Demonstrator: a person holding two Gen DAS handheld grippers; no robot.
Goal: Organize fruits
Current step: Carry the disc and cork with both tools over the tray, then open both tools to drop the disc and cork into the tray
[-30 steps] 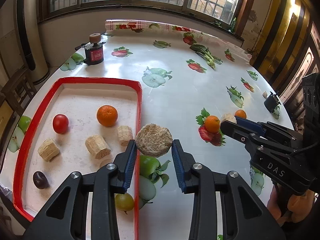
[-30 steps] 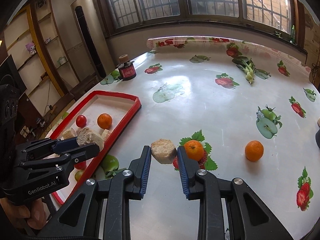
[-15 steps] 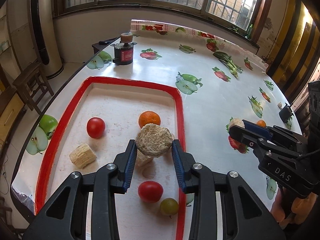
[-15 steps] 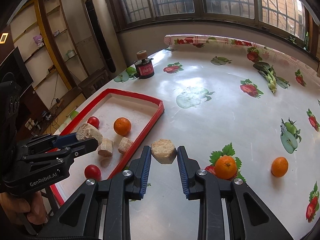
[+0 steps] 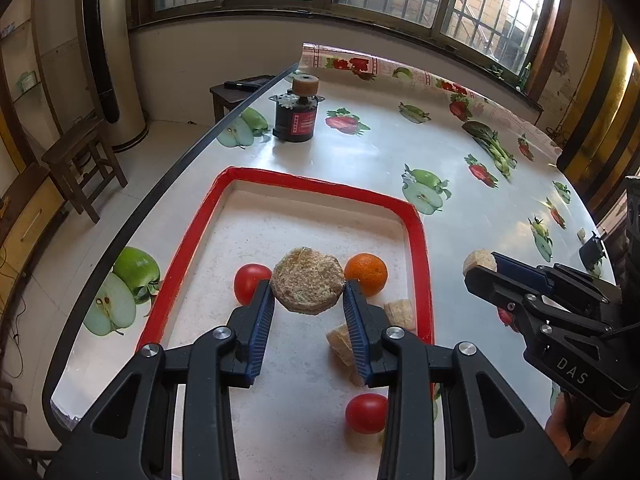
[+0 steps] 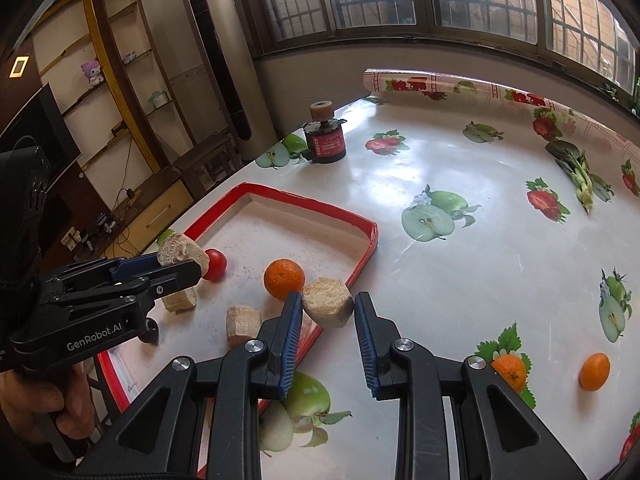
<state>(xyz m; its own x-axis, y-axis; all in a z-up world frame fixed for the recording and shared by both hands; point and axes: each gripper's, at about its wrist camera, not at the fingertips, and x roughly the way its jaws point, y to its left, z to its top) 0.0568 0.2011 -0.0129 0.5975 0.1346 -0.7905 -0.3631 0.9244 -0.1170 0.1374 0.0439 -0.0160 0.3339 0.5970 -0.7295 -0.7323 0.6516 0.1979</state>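
My left gripper [image 5: 308, 294] is shut on a round tan fruit chunk [image 5: 306, 278] and hangs over the red-rimmed tray [image 5: 418, 240]. In the tray lie two red tomatoes [image 5: 252, 283] [image 5: 366, 413], an orange [image 5: 366, 274] and tan chunks [image 5: 400, 314]. My right gripper [image 6: 325, 314] is shut on a smaller pale chunk [image 6: 327, 304] above the tray's right rim [image 6: 366, 248]. Each gripper shows in the other's view: the right gripper [image 5: 482, 266] beside the tray, the left gripper [image 6: 182, 258] over the tray's left part.
Two oranges [image 6: 595, 371] [image 6: 510, 370] lie on the fruit-print tablecloth to the right. A black and red cylinder [image 5: 298, 120] stands beyond the tray. The table's dark curved edge [image 5: 168, 184] runs close to the tray's left side. A hand [image 6: 36, 408] holds the left gripper.
Both grippers have carried their chunks leftwards. The left one went from the tray's right rim to over its middle; the right one went from the open table to the tray's right rim.
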